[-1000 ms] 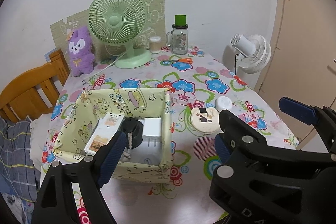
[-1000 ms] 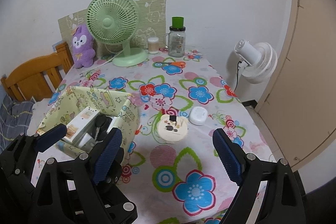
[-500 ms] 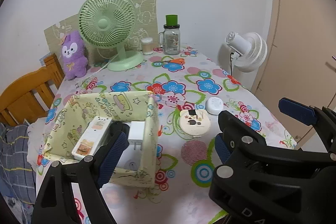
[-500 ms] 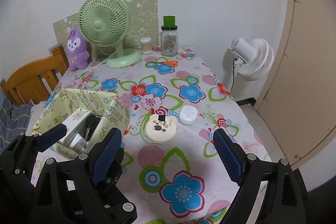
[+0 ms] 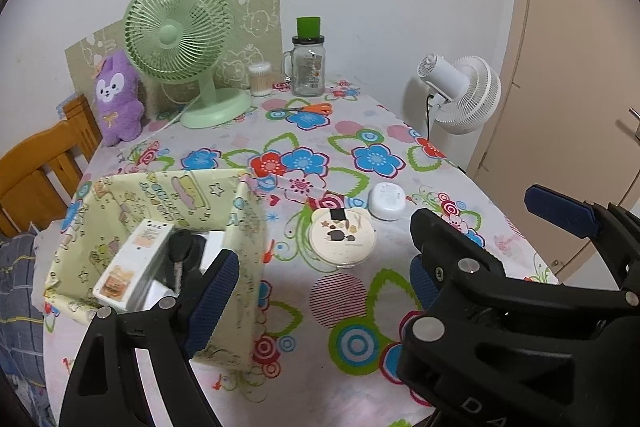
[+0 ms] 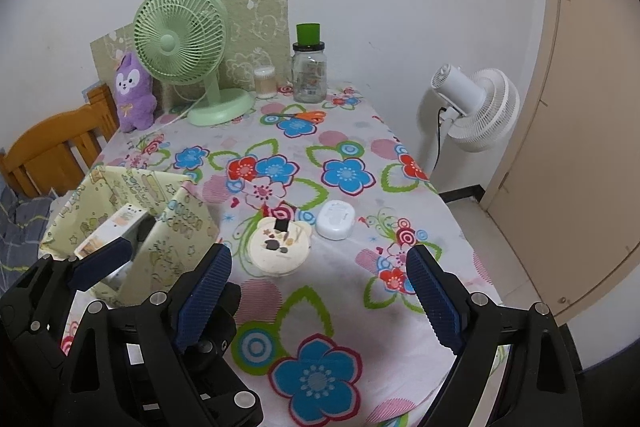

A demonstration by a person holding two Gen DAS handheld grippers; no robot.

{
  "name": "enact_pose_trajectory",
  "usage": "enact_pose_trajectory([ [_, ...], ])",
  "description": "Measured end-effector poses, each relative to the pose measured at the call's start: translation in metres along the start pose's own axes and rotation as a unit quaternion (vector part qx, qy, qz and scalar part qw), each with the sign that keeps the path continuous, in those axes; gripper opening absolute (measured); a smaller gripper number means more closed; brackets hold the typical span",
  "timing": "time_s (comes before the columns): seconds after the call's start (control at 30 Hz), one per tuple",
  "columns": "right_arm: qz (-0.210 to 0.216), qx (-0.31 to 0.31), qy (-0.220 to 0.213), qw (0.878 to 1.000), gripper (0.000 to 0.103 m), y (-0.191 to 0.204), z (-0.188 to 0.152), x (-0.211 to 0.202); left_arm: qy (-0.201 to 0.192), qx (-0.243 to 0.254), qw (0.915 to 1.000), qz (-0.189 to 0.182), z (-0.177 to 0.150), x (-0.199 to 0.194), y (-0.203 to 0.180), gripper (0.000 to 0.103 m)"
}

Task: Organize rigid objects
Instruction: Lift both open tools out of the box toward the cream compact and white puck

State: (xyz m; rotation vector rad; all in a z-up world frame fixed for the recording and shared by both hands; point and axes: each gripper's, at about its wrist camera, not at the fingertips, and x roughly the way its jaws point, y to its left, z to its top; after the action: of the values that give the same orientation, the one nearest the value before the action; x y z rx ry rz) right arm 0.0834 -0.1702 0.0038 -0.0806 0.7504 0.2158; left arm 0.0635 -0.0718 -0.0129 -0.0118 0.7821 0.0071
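Note:
A yellow patterned fabric box [image 5: 180,195] [image 6: 182,227] sits at the table's left. It holds a white carton [image 5: 132,267] [image 6: 110,233], a black item [image 5: 182,251] and a white block. A round cream bear-shaped case [image 5: 342,239] [image 6: 280,247] and a white oval case [image 5: 386,201] [image 6: 335,219] lie right of the box. My left gripper [image 5: 320,287] is open and empty, above the table's near side. My right gripper [image 6: 316,299] is open and empty, nearer than the bear case. The right gripper also shows in the left wrist view [image 5: 560,211].
At the back stand a green desk fan [image 5: 180,39], a purple plush [image 5: 118,99], a glass jar with green lid [image 5: 308,63], a cotton-swab tub [image 5: 260,79] and orange scissors [image 5: 308,109]. A white floor fan [image 6: 476,111] and a door are right; a wooden chair [image 6: 52,151] left.
Both grippers have pulled back and up from the table; box and cases look smaller and farther. Both stay open and empty. Nothing on the table has moved.

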Motion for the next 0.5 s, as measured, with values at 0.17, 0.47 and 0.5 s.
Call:
enact_pose_trajectory([
  [0.17,0.003,-0.004,-0.002,1.000,0.091,-0.007,0.000,0.008,0.004,0.001,1.0000,-0.005,0.000,0.012,-0.007,0.089],
  [0.47,0.002,-0.013,0.008,1.000,0.091,-0.018,-0.001,0.035,0.018,-0.003,0.9998,-0.010,0.000,0.041,-0.015,0.089],
  [0.5,0.002,-0.014,0.009,1.000,0.091,-0.019,-0.001,0.037,0.020,-0.003,0.9998,-0.010,0.000,0.043,-0.016,0.089],
])
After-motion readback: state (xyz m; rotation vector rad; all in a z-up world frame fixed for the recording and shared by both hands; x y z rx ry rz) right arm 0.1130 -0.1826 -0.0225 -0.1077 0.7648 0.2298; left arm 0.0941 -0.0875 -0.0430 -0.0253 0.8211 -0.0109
